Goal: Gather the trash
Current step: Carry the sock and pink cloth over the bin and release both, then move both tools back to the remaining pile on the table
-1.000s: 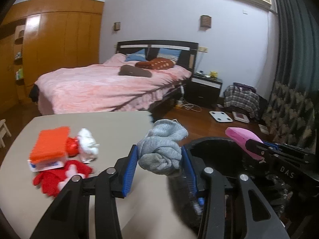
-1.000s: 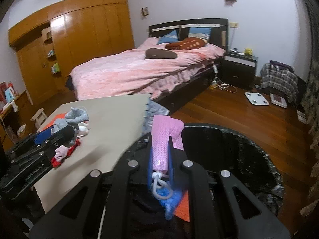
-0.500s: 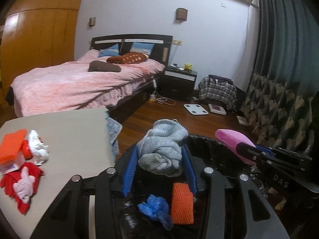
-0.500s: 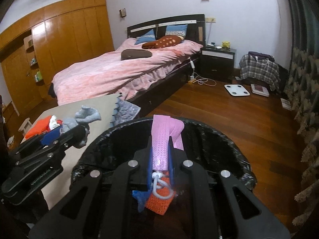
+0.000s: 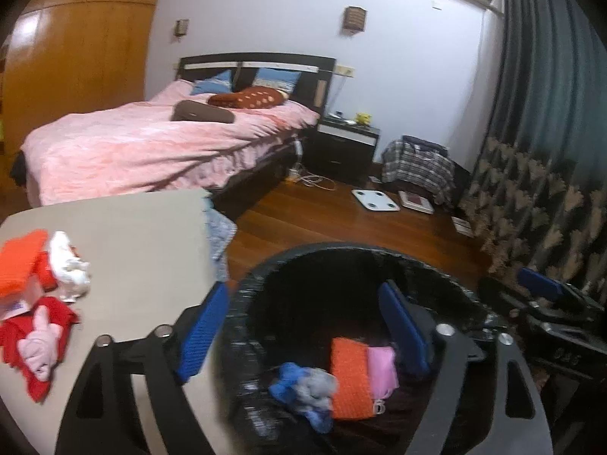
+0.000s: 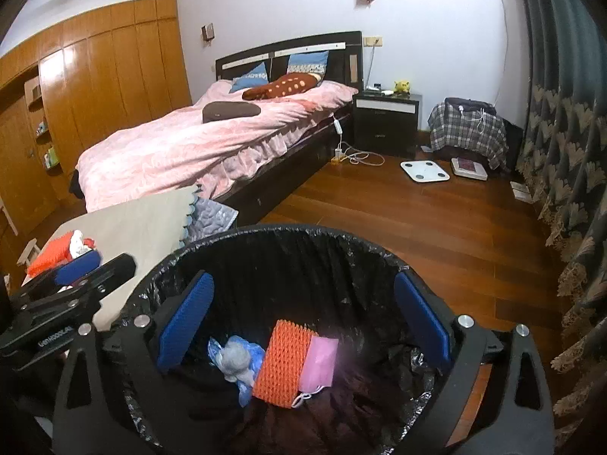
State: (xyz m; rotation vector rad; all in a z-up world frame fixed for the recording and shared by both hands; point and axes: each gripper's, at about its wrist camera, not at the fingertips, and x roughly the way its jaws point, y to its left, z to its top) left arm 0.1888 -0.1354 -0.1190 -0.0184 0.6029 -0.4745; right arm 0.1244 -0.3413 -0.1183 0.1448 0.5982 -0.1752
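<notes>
Both grippers, left gripper (image 5: 303, 326) and right gripper (image 6: 303, 318), hang over the black-lined round trash bin (image 6: 288, 235), jaws just opened wide with nothing between them, evidently to drop their loads. Inside lie the grey knitted sock (image 6: 237, 358) and the flat pink cloth piece (image 6: 322, 360), its long axis running toward the bin's far rim, beside an orange knitted pad (image 6: 282, 364). More scraps wait on the beige table (image 5: 132, 235).

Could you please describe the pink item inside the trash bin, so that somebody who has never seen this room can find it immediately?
Find the round bin with the black liner on the wooden floor, beside the beige table. At its bottom lies a small heap of items, and the pink item lies at the heap's right edge, touching an orange knitted piece. It alone is flat, smooth and pale pink, with a white loop at its lower end.
</notes>
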